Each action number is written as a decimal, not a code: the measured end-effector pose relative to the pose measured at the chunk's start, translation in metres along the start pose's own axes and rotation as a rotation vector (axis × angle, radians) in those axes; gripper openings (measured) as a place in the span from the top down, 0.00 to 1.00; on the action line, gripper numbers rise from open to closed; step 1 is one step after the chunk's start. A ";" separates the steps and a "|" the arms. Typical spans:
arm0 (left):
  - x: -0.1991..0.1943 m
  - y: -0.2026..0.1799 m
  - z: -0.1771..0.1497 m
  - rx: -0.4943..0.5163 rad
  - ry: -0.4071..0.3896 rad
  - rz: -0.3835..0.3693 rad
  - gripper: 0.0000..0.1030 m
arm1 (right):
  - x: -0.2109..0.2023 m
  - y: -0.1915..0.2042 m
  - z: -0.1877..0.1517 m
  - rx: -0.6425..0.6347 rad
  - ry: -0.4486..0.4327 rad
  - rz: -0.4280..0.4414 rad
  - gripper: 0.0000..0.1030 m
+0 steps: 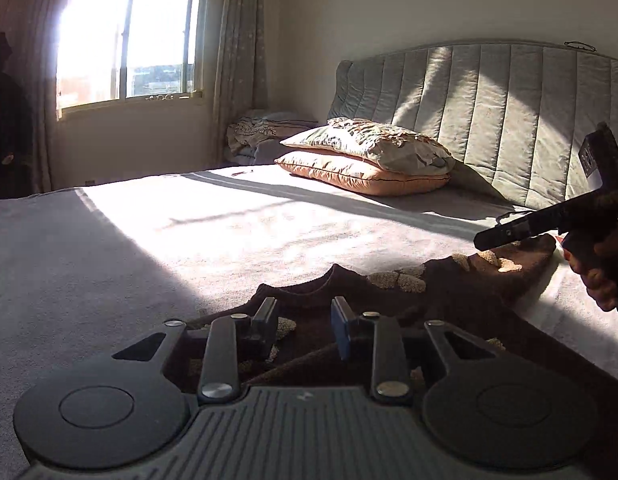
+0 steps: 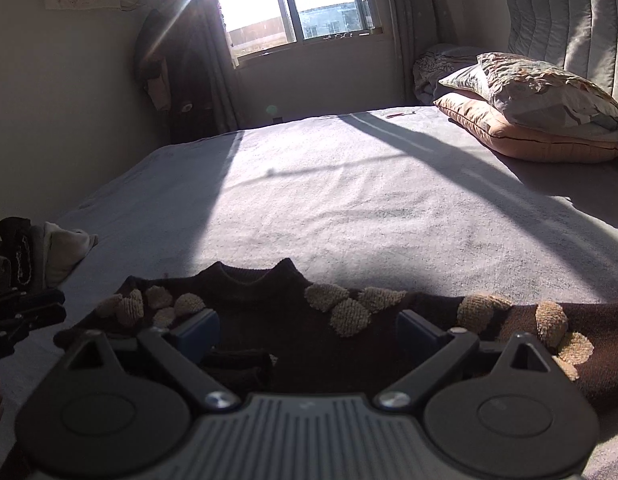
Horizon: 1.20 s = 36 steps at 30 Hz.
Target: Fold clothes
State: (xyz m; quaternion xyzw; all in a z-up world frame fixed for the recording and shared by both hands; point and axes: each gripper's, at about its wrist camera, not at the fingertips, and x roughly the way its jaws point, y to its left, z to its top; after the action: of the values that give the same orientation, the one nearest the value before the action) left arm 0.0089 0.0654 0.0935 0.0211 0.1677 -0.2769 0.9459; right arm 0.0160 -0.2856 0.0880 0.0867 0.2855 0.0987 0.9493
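Note:
A dark brown knitted sweater (image 2: pixel 269 320) with tan tufted patches lies spread flat on the grey bed cover (image 2: pixel 349 200), its neckline facing the window. In the left wrist view, my left gripper (image 1: pixel 305 324) hovers low over the sweater (image 1: pixel 449 292) near the collar. Its blue pads stand a little apart with nothing pinched between them. My right gripper (image 2: pixel 309 330) is wide open above the sweater's chest, with only cloth below it. A hand (image 1: pixel 601 280) holds the right gripper (image 1: pixel 485 240) over the sweater's far sleeve.
Two stacked pillows (image 1: pixel 365 160) lean against the padded grey headboard (image 1: pixel 509 120). Folded bedding (image 1: pixel 261 132) sits by the wall under the curtain. A small pile of clothes (image 2: pixel 57 248) rests at the bed's left edge. Sun from the window (image 2: pixel 301 0) lights the middle of the bed.

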 end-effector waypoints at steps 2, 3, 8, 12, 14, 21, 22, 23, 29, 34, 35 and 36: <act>-0.009 0.011 0.003 -0.084 -0.009 0.047 0.55 | 0.003 0.000 -0.002 0.021 0.020 0.035 0.06; -0.012 0.015 0.004 -0.127 -0.011 0.065 0.54 | 0.005 0.000 -0.003 0.033 0.032 0.058 0.05; -0.014 0.043 0.001 -0.336 0.052 0.114 0.53 | 0.027 -0.002 -0.015 0.148 0.111 0.197 0.04; -0.012 0.040 0.000 -0.395 0.071 0.010 0.52 | 0.052 -0.014 -0.032 0.340 0.186 0.225 0.04; -0.006 0.031 -0.003 -0.367 0.086 -0.018 0.41 | 0.061 -0.016 -0.040 0.410 0.188 0.243 0.04; 0.003 0.023 -0.010 -0.390 0.139 -0.027 0.39 | 0.077 0.008 -0.048 0.311 0.095 0.197 0.05; 0.002 0.023 -0.010 -0.385 0.136 -0.017 0.39 | 0.078 0.011 -0.049 0.299 0.091 0.197 0.11; 0.001 0.023 -0.010 -0.381 0.135 -0.003 0.39 | 0.079 0.015 -0.049 0.281 0.090 0.201 0.18; -0.003 0.039 -0.012 -0.493 0.132 0.062 0.39 | 0.028 0.053 -0.022 -0.031 -0.074 0.220 0.91; -0.014 0.058 -0.014 -0.625 0.104 0.063 0.39 | -0.063 0.066 0.004 -0.307 -0.420 0.374 0.91; -0.015 0.062 -0.014 -0.652 0.098 0.051 0.39 | -0.074 0.063 0.003 -0.358 -0.434 0.424 0.90; -0.017 0.065 -0.015 -0.671 0.097 0.046 0.39 | -0.078 0.060 0.002 -0.402 -0.397 0.457 0.88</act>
State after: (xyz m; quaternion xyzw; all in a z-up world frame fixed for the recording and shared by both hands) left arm 0.0255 0.1307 0.0813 -0.2742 0.2938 -0.1835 0.8971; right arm -0.0554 -0.2464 0.1440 -0.0225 0.0440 0.3437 0.9378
